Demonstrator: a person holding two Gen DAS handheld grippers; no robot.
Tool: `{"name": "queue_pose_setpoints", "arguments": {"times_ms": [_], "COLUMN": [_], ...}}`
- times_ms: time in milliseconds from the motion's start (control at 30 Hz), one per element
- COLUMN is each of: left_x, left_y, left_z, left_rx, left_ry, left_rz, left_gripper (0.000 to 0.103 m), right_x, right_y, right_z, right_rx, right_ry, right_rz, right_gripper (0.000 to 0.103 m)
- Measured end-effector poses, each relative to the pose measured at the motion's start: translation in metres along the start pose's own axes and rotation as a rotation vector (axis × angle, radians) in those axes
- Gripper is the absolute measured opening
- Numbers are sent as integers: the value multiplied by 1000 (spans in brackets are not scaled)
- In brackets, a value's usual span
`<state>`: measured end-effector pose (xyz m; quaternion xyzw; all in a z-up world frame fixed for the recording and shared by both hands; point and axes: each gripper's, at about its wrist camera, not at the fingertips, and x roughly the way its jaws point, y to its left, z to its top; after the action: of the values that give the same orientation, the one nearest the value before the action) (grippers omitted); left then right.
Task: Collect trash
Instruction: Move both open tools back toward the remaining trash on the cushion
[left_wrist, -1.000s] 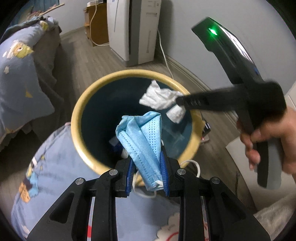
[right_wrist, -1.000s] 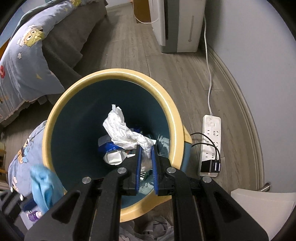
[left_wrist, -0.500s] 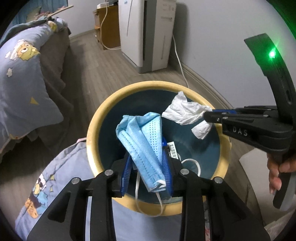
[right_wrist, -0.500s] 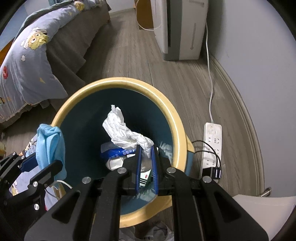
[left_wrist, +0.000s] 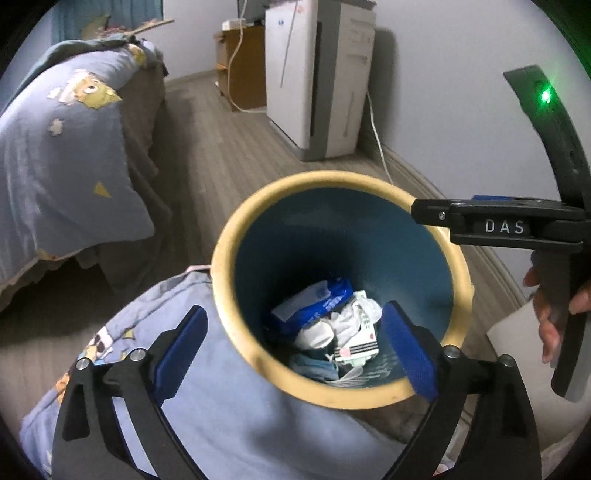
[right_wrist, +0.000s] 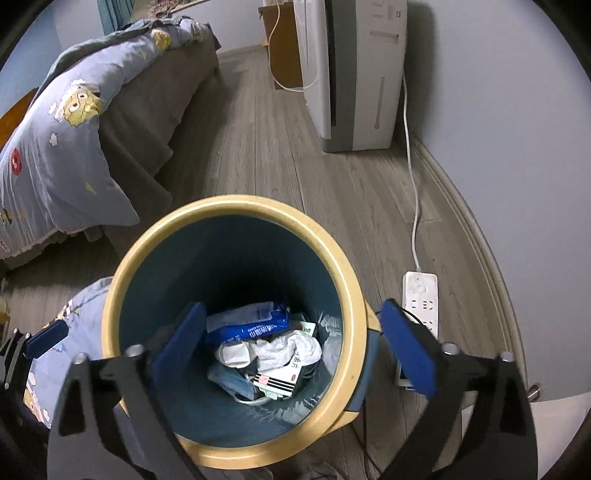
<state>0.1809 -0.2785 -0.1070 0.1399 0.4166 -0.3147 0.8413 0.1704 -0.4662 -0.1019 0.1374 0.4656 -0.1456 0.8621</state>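
Hovering with jaws spread wide and holding nothing: the left gripper (left_wrist: 291, 343), its ribbed blue pads (left_wrist: 408, 354) framing the near rim of the bin (left_wrist: 258, 373). Likewise gaping wide and gripping nothing: the right gripper (right_wrist: 293, 341), poised directly above the same bin (right_wrist: 110, 295), pads apart on either side of the opening. Lying at the bottom, below and between both sets of fingers: crumpled white tissue (right_wrist: 288, 349), a glossy blue-and-white wrapper (right_wrist: 251, 319), a soft blue face mask (right_wrist: 231, 384) with white loops, and a small striped carton (right_wrist: 279, 382). Showing as a smooth round tub, cream rim, dark teal inside. Appearing only in the left view: the right gripper (left_wrist: 491, 221) seen side-on, matte black, lettered "DAS", reaching over the far right rim, with a green light glowing and a hand (left_wrist: 550, 314) wrapping its handle. Appearing only in the right view: a white power strip (right_wrist: 421, 299) resting on grey wood-plank floor (right_wrist: 266, 147) just right of the bin, and a sliver of the left gripper (right_wrist: 44, 338) at the far left. Draping beside the bin in both: a cartoon-print quilt (left_wrist: 62, 155).
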Motion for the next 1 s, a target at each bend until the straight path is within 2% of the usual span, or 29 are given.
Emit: {"name": "queue_pose_setpoints", "arguments": {"times_ms": [133,500,800,1000], "left_x": [-11,-51,-127,-191], "left_y": [1,12,36,61], "left_z": [0,-9,-19,-42], "left_rx": [-1,-25,-98,-173], "left_ry": [-38,-65,-102,-144], "left_rz": [26,95,185,264], "left_gripper": [96,97,97,98], "right_x": [-2,-9,-35,-66], "right_y": [4,9,24,57], "right_z": [2,4,4,-7], "right_rx": [-15,-27,-95,-138], "right_ry": [-10,-31,-69,-53], "right_rz": [-9,-42,-21,76], "right_gripper": [97,97,97,97]}}
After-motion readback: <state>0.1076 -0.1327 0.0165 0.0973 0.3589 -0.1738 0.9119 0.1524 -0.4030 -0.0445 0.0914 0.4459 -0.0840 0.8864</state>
